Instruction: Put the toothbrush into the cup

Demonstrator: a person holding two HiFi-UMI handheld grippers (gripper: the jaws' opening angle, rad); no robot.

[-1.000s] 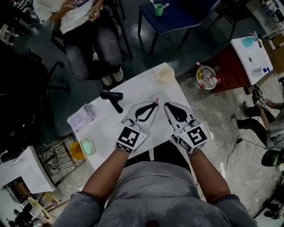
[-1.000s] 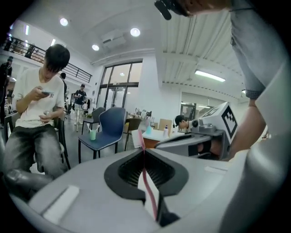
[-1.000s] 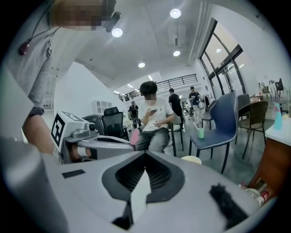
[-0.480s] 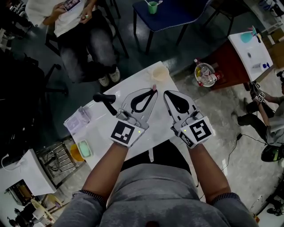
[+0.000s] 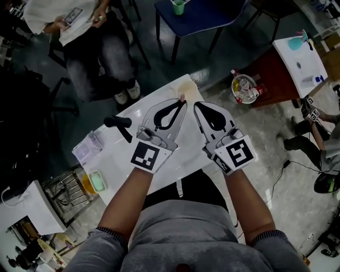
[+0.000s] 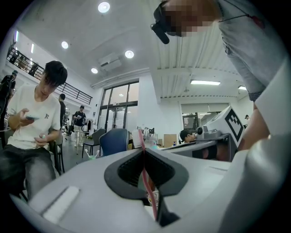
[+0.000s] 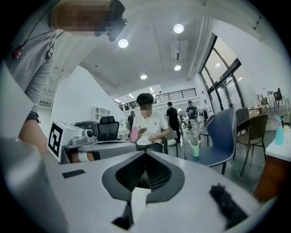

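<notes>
My left gripper (image 5: 183, 102) is shut on a thin pink toothbrush (image 6: 146, 182), which runs up between its pads, and its pink end (image 5: 182, 98) pokes out past the tips. That end sits at the near rim of the pale beige cup (image 5: 188, 85), which stands at the table's far corner, partly hidden by the tips. My right gripper (image 5: 195, 105) hangs just right of the left one, shut with nothing in it. From the right gripper view (image 7: 145, 153) the toothbrush end (image 7: 134, 133) shows at the left.
A black hair dryer (image 5: 120, 124) lies on the white table (image 5: 180, 151) left of my left gripper, with a clear packet (image 5: 87, 147) nearer the left edge. A person sits on a chair (image 5: 90, 32) beyond the table. A blue chair (image 5: 202, 10) holds a green cup.
Both grippers have moved together across the table toward the cup and risen a little. The toothbrush end, once well short of the cup, now reaches its rim.
</notes>
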